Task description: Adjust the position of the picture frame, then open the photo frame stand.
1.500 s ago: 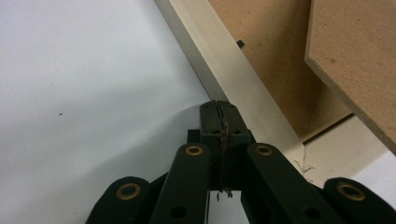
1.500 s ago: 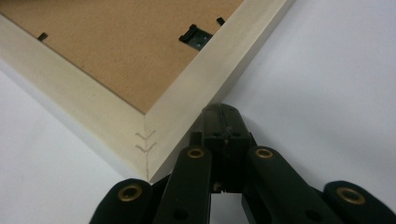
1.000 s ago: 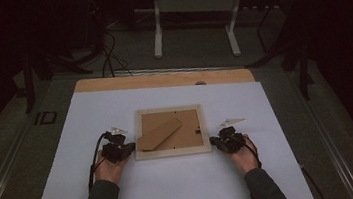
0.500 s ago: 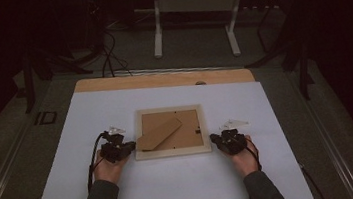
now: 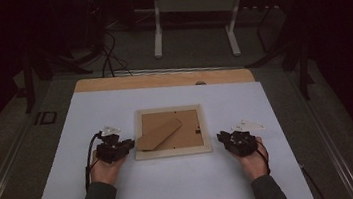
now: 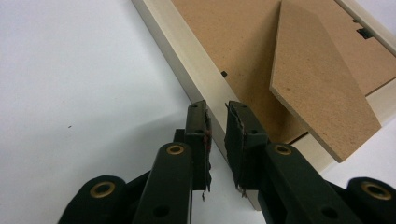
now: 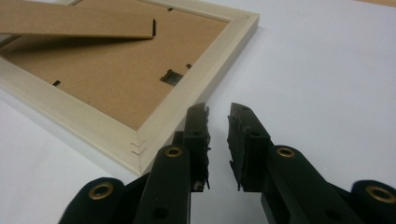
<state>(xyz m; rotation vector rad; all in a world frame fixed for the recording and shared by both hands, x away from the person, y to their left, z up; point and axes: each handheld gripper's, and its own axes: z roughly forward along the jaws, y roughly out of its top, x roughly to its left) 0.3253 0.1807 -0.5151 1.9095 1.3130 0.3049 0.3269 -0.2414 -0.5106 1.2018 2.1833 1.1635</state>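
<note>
High view: picture frame (image 5: 171,132) lay face down near the middle of the white table (image 5: 175,190), brown backing up, its stand flap (image 5: 159,134) angled out toward 8 o'clock. Left gripper (image 5: 128,145) sat at the frame's 9 o'clock edge, tips at the flap's low end; contact couldn't be told from here. Right gripper (image 5: 221,137) sat at the frame's 4 o'clock, just off the corner, with a gap. Each was held in a hand, forearms coming in from 6 o'clock. Jaw state was too small to read here.

Left gripper view: left gripper (image 6: 216,112) had its jaws nearly together, a narrow slot between them, nothing pinched. The tips hung over the frame's pale wooden edge (image 6: 187,60), which ran from 11 toward 5 o'clock. The stand flap (image 6: 317,84) stood raised off the backing at 2 o'clock.

Right gripper view: right gripper (image 7: 217,113) showed the same narrow slot, holding nothing. Frame corner (image 7: 135,151) was at 9 o'clock of the tips, just beside the left jaw; touching or not, couldn't tell. Bare table lay ahead at 12 to 3 o'clock. Stand flap (image 7: 74,21) was at 11 o'clock, lifted above the backing.
</note>
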